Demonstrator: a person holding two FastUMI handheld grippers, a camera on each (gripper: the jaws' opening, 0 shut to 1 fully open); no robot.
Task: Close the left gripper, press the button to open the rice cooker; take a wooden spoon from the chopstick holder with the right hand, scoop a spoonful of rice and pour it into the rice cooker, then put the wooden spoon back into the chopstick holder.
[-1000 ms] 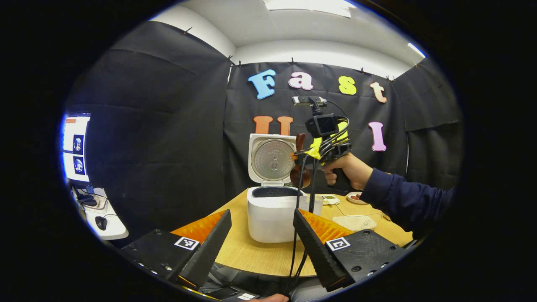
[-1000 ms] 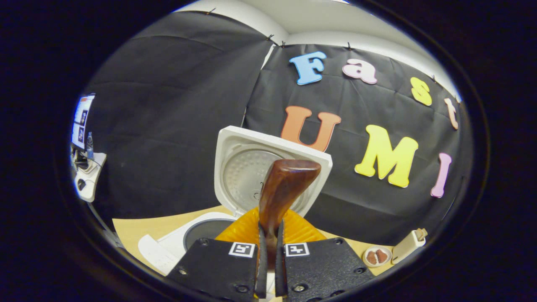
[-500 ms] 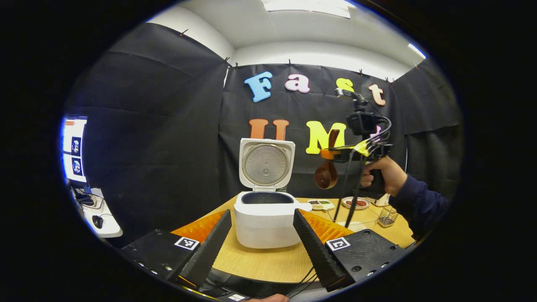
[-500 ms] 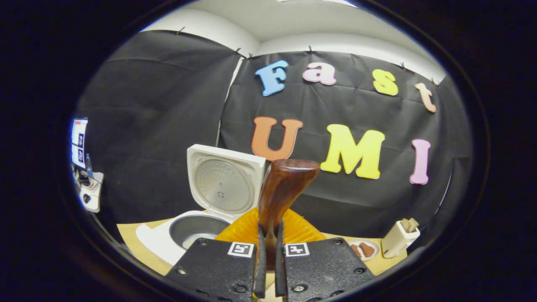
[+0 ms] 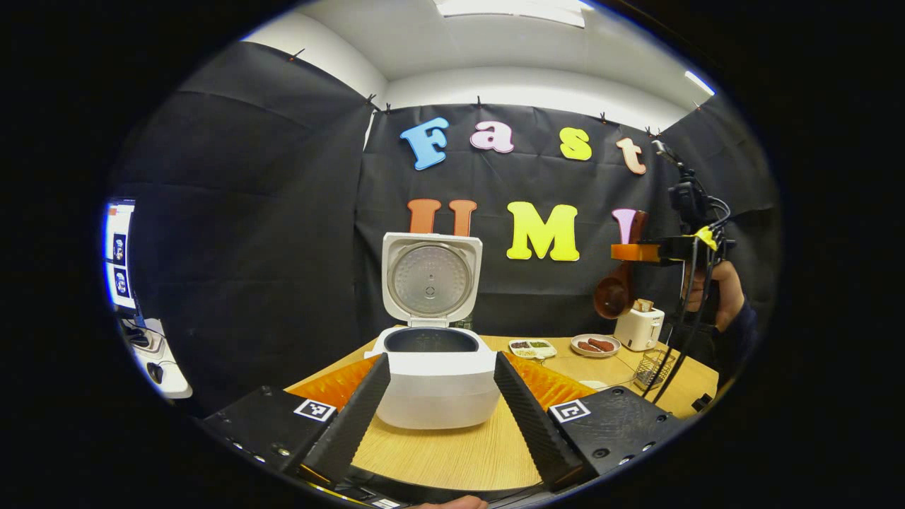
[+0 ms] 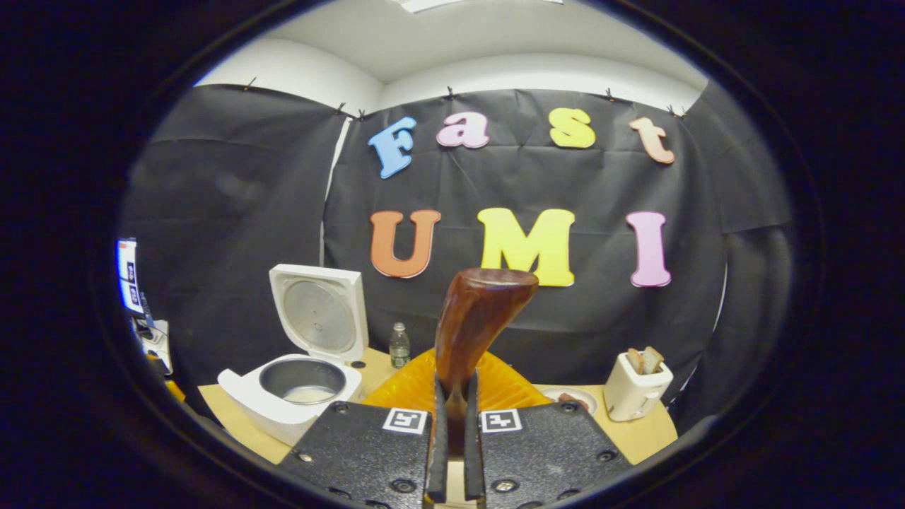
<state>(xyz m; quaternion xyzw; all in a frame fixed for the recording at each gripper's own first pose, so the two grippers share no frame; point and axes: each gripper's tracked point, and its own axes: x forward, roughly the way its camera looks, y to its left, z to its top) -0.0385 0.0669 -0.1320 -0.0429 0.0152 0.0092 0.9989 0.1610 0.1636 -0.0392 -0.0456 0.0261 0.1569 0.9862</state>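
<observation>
- Wooden spoon (image 6: 475,326): clamped between both fingers of the right claw (image 6: 452,452); in the left gripper view (image 5: 619,279) its long axis runs near upright, bowl at the low end, handle end up, raised well above the table (image 5: 452,452), over its right side.
- Rice cooker (image 5: 437,378): on the table, lid (image 5: 431,278) standing open and upright; some rice lies in the inner pot (image 6: 300,380).
- Left claw (image 5: 442,410): fingers spread wide, holding nothing, the cooker seen between them.
- Chopstick holder (image 5: 652,366): wire basket on the table, below the spoon.
- Toaster (image 6: 634,385), plate (image 5: 595,345) of food: on the table's far right.
</observation>
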